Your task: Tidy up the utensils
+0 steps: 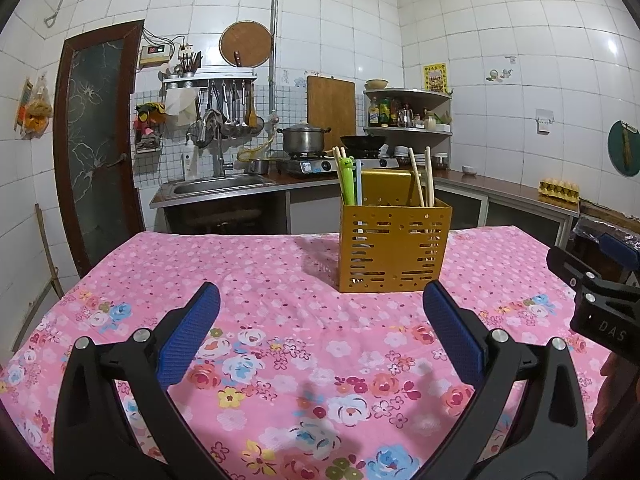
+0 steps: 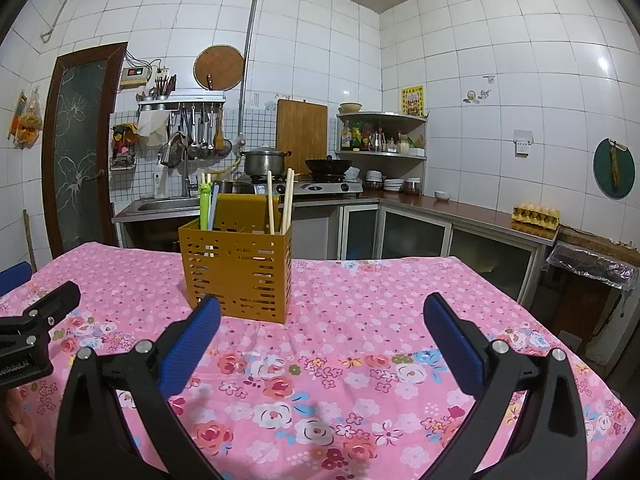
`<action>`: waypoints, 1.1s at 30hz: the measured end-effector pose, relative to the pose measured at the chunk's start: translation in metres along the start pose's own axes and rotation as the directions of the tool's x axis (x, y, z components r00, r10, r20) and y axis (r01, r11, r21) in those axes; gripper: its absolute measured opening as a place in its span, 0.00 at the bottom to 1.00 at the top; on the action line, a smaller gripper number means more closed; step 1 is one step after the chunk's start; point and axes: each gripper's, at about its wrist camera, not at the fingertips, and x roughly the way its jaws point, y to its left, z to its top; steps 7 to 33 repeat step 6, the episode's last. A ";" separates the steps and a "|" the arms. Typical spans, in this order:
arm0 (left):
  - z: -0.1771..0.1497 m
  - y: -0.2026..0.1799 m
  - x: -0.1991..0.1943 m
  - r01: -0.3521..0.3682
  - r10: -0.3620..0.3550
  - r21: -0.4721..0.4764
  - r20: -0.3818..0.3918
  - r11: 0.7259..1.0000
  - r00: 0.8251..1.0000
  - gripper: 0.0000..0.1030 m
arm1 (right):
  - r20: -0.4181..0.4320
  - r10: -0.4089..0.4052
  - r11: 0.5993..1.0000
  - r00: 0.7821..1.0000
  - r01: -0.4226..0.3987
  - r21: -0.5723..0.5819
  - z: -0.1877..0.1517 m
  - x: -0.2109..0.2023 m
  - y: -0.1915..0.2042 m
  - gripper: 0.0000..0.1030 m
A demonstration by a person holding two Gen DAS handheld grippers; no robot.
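Observation:
A mustard-yellow slotted utensil holder (image 1: 394, 246) stands upright on the pink floral tablecloth (image 1: 280, 272). It also shows in the right wrist view (image 2: 240, 272). Wooden chopsticks (image 1: 422, 178) and a green frog-topped utensil (image 1: 347, 180) stand in it. My left gripper (image 1: 322, 300) is open and empty, short of the holder. My right gripper (image 2: 322, 312) is open and empty, with the holder ahead on its left. Part of the right gripper shows at the left wrist view's right edge (image 1: 592, 292).
The table's far edge lies just behind the holder. Beyond it is a kitchen counter with a sink (image 1: 216, 186), a pot on a stove (image 1: 304, 140), a corner shelf (image 1: 408, 112) and an egg tray (image 2: 536, 214). A dark door (image 1: 96, 140) is at left.

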 end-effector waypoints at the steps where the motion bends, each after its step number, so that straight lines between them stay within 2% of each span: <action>1: 0.000 0.000 0.000 0.002 -0.002 0.000 -0.002 1.000 1.000 0.95 | 0.000 0.000 1.000 1.000 0.000 0.000 0.000 0.000 0.000 0.96; 33: -0.001 -0.001 0.000 -0.003 0.003 0.005 0.000 1.000 1.000 0.95 | 0.002 0.000 1.000 1.000 0.000 0.001 0.000 0.000 0.000 0.96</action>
